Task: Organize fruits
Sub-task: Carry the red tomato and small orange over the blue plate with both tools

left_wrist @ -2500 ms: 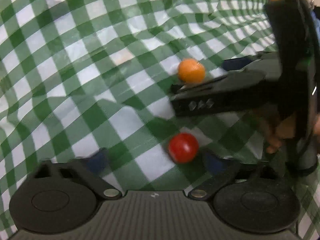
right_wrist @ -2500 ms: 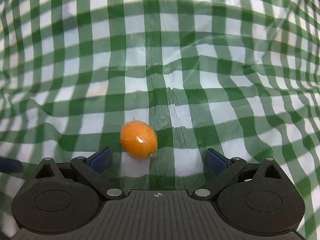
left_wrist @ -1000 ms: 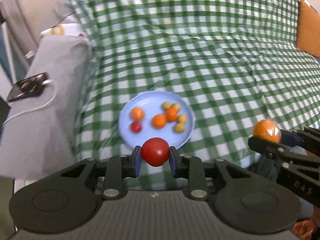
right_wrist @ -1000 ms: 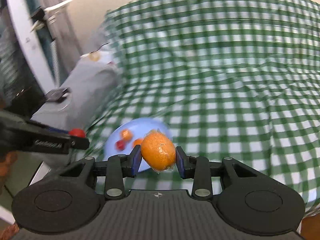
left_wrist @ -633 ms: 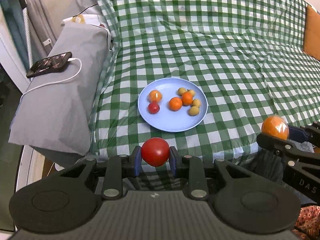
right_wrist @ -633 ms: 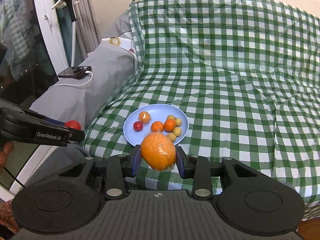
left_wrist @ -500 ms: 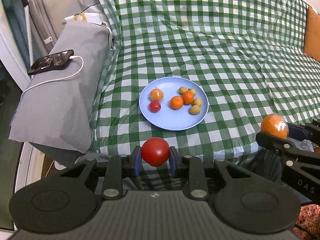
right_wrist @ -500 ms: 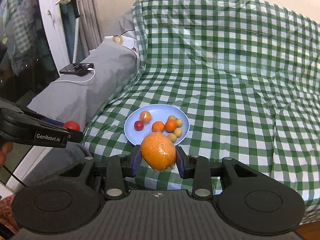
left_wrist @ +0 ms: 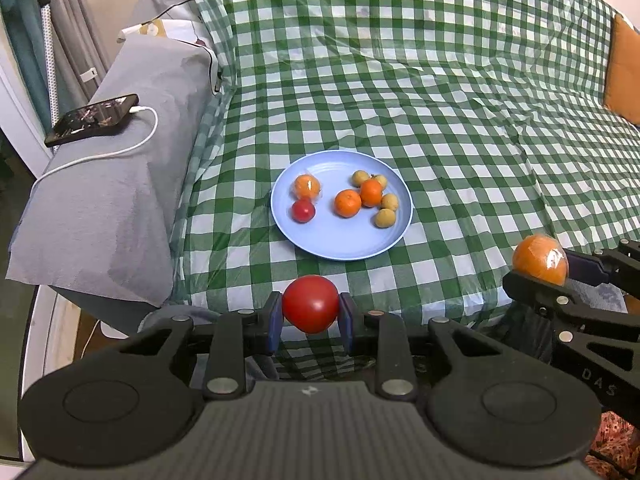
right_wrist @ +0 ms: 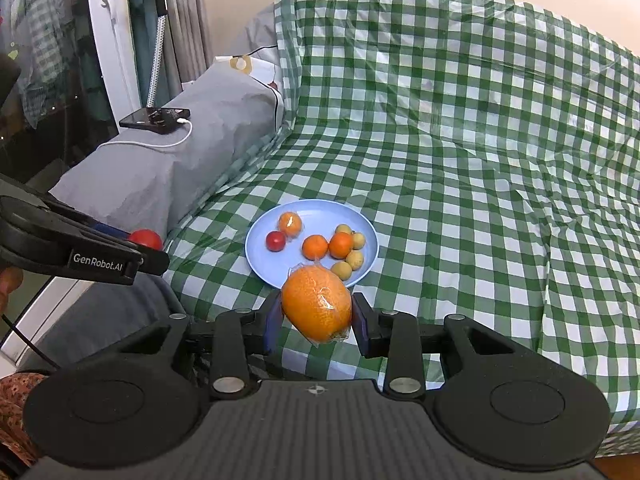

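My left gripper (left_wrist: 311, 310) is shut on a red tomato (left_wrist: 311, 309), held in the air near the bed's front edge. My right gripper (right_wrist: 317, 312) is shut on a plastic-wrapped orange (right_wrist: 317, 309), also held up short of the plate. A light blue plate (left_wrist: 332, 240) lies on the green checked sheet and holds a wrapped orange, a small tomato (left_wrist: 303, 210), two tangerines (left_wrist: 348, 203) and several small yellow-brown fruits (left_wrist: 385, 217). The plate also shows in the right wrist view (right_wrist: 260, 264). Each gripper shows in the other's view: the right (left_wrist: 540, 270), the left (right_wrist: 146, 246).
A grey pillow (left_wrist: 120, 184) lies left of the plate with a black phone (left_wrist: 92, 119) on a white cable. An orange cushion (left_wrist: 622, 76) sits at the far right. A window frame and curtain (right_wrist: 120, 40) stand at the left. The bed's front edge lies below both grippers.
Both grippers closed on their fruit on the sheet, lifted and pulled back from the bed. In the last half second the view has barely shifted and both grips hold.
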Demonstrator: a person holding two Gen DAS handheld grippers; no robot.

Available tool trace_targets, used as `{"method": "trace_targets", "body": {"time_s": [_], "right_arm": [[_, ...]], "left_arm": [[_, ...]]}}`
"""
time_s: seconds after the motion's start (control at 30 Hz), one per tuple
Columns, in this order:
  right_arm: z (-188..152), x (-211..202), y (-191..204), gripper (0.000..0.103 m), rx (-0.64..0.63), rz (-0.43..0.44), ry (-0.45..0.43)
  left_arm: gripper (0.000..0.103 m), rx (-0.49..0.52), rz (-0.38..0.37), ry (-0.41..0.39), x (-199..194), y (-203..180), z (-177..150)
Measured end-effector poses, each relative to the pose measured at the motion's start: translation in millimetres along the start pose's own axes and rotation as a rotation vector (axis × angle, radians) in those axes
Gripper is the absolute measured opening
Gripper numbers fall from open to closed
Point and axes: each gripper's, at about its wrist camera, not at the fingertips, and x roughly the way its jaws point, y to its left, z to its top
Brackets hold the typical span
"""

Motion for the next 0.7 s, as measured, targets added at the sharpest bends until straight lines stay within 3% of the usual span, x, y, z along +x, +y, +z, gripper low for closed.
{"method": "trace_targets", "body": {"time_s": [0.3, 0.7], "right_arm": [[2.5, 17.0, -2.9, 0.038, -0.007, 0.002, 0.041], [21.9, 80.4, -11.5, 0.038, 0.023, -0.002, 0.094]], "left_arm": [[0.032, -0.014, -0.001, 0.034, 18.3, 6.3, 8.7], [0.032, 0.015, -0.027, 0.055, 74.7, 13.8, 55.7]]}}
